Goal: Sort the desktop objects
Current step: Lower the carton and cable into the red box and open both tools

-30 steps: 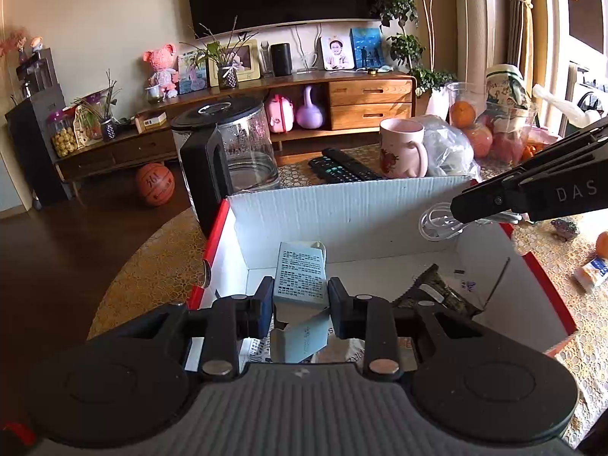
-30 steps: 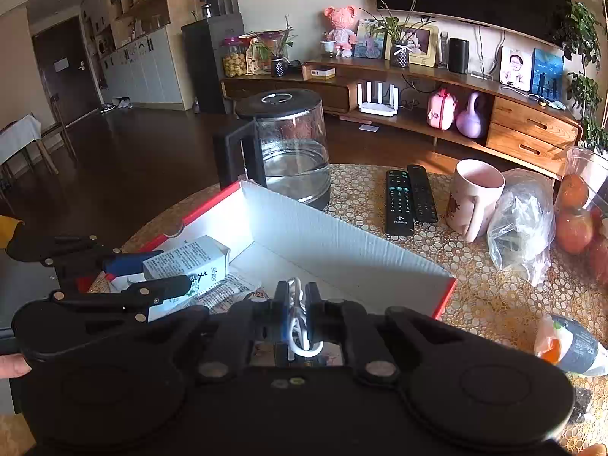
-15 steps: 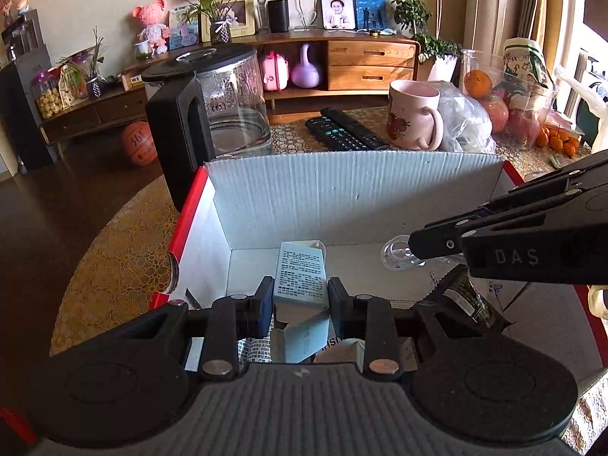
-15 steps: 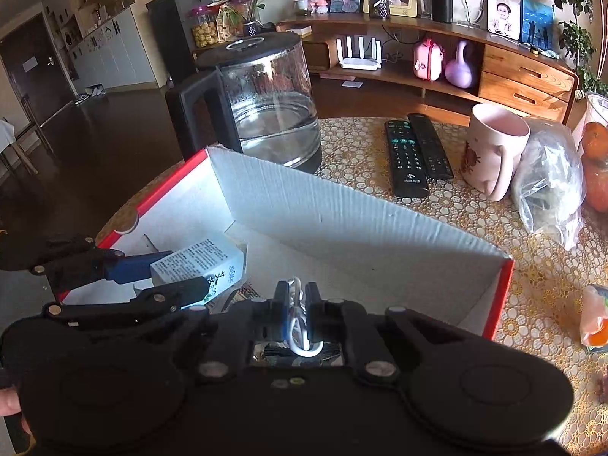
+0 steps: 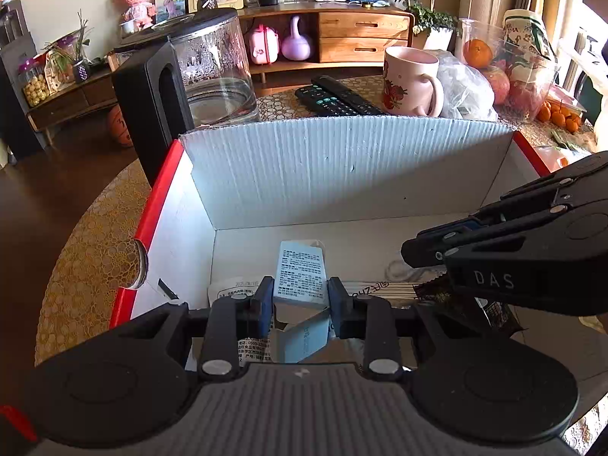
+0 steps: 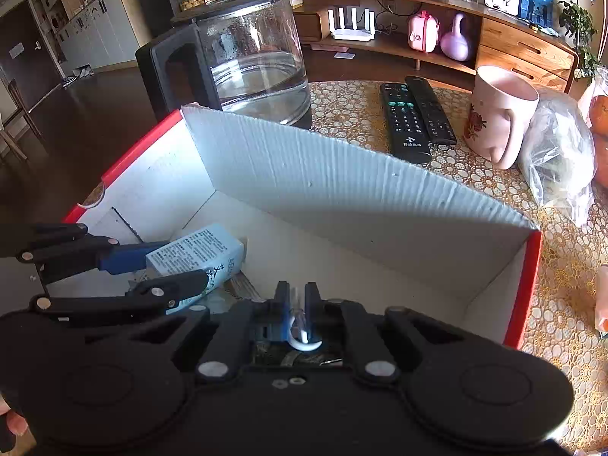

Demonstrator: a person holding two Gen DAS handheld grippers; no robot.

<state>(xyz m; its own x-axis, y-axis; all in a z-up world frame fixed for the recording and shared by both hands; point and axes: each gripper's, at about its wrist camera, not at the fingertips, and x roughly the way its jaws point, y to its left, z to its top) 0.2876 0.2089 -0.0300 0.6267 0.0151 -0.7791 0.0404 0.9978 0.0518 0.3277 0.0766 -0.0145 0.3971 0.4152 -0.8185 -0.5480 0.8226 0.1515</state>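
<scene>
Your left claw (image 5: 300, 296) is clamped on a small pale-blue carton (image 5: 302, 271), pads on both its sides, holding it low inside the white cardboard box (image 5: 342, 174) with red edges, above printed packets (image 5: 231, 290) on the box floor. Your right claw (image 6: 296, 302) is pinched nearly closed on a thin white cable loop (image 6: 302, 336), also down inside the box, right of the carton. A dark wrapper (image 5: 494, 311) lies under the right claw. Behind the box on the patterned surface (image 6: 562, 266): glass kettle (image 6: 258, 64), two remotes (image 6: 416, 117), pink mug (image 6: 501, 114), plastic bag (image 6: 558, 163).
</scene>
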